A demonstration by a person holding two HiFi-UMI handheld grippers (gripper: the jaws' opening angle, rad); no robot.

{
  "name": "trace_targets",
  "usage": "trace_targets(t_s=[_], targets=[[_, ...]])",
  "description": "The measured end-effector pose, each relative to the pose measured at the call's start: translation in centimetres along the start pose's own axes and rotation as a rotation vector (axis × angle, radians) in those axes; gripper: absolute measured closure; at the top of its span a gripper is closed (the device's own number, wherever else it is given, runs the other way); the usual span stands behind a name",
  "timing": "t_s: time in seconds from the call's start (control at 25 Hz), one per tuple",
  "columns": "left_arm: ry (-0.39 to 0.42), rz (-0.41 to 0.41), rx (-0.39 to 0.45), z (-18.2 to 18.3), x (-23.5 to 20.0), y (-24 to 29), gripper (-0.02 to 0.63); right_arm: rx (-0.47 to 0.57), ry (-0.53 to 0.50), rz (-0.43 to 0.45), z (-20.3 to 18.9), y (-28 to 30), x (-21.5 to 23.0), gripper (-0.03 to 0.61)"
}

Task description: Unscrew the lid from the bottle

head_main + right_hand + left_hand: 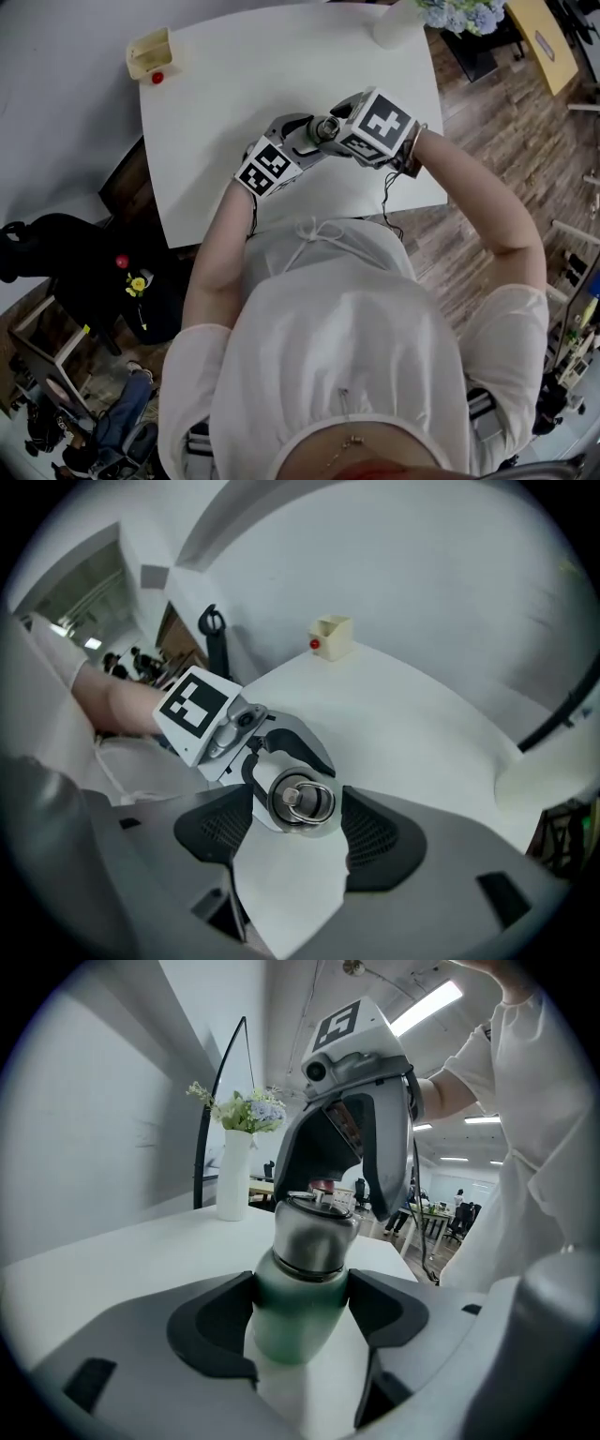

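The left gripper (300, 1309) is squeezing the bottle (298, 1335) round its green middle. Both dark pads are pressing on the bottle's sides. The bottle is sitting over the white tabletop (281, 66), close to the edge nearest the person. I cannot tell if its bottom is touching the tabletop.

The shiny silver lid (302, 801) is sitting on top of the bottle. It is carrying a small metal ring on its top.

The right gripper (298, 822) is coming at the lid from above and looking straight down on it. Its jaws are standing apart, with the lid between them. The pads are sitting just beside the lid, and they are not squeezing it.

Far across the tabletop, a little yellow box (150, 52) is sitting at one corner. A small red ball (157, 78) is lying just beside it. At another corner a tall white vase (234, 1176) is standing, and it is holding flowers (246, 1108).

The person is wearing a white top and is leaning over the tabletop.
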State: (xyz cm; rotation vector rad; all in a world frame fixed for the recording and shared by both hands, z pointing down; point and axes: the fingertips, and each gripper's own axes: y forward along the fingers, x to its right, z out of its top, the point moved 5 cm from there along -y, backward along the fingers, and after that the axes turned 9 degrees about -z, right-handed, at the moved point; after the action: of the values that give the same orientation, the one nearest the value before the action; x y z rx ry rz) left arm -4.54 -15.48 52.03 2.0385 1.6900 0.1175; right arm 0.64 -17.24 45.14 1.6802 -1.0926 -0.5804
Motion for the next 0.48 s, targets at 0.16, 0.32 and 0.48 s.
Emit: trace_targets(t_s=[0.16,0.32,0.48], targets=[[-0.002,-0.001,0.000,0.06,0.03,-0.04,0.281,0.024,0.180,-0.031,-0.30,0.55,0.10,0.273],[-0.001,-0.001,0.005,0.45,0.21,0.17,0.281,0.014,0.212,-0.045,-0.75,0.55,0.28,0.324],[-0.002,0.001,0.003,0.28,0.22,0.14,0.281,0.011,0.210,-0.033,-0.92,0.78,0.27,0.333]])
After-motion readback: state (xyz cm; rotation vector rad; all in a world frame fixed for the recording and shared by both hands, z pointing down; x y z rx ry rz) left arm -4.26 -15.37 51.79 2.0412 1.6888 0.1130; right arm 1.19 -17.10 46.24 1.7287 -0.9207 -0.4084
